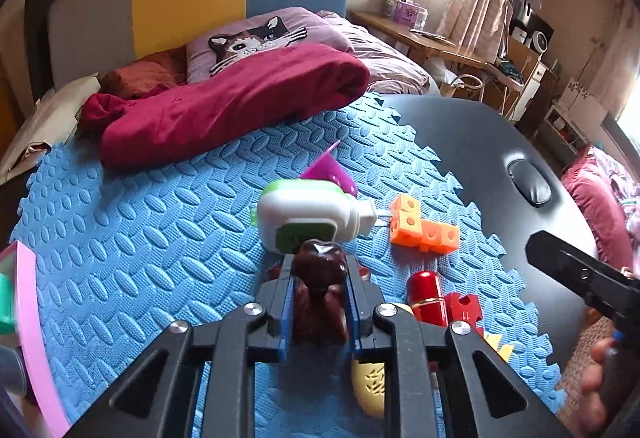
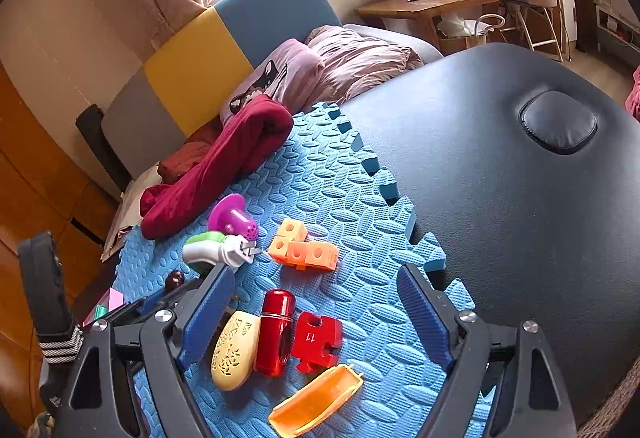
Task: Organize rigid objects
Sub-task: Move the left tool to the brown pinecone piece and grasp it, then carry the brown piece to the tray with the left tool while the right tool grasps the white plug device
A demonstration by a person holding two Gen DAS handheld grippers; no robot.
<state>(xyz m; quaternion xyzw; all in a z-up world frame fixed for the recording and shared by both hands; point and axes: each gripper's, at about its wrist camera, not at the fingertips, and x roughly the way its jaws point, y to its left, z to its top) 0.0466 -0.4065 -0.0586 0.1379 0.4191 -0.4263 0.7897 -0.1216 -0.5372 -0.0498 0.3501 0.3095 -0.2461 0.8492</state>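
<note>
Both claws are over the blue foam mat [image 2: 344,197] where the toys lie scattered. Left claw [image 1: 318,302] is clamped on a dark brown figurine [image 1: 320,278], pinched between the blue pads and lifted clear of the mat — held upright, probably so it can be carried to the pink bin [image 1: 32,338] showing at the left edge, though what that bin holds cannot be made out. Right claw [image 2: 316,322] stands wide and holds nothing, its fingers straddling a red cylinder [image 2: 276,334], a cream perforated shell [image 2: 234,354] and a red puzzle piece [image 2: 316,338] — a stance that suggests choosing the next pick. Further off lie the orange cube cluster [image 2: 304,248], a white-and-green plug [image 2: 218,250] and a purple funnel [image 2: 232,215]; an orange tray [image 2: 316,402] sits nearest.
</note>
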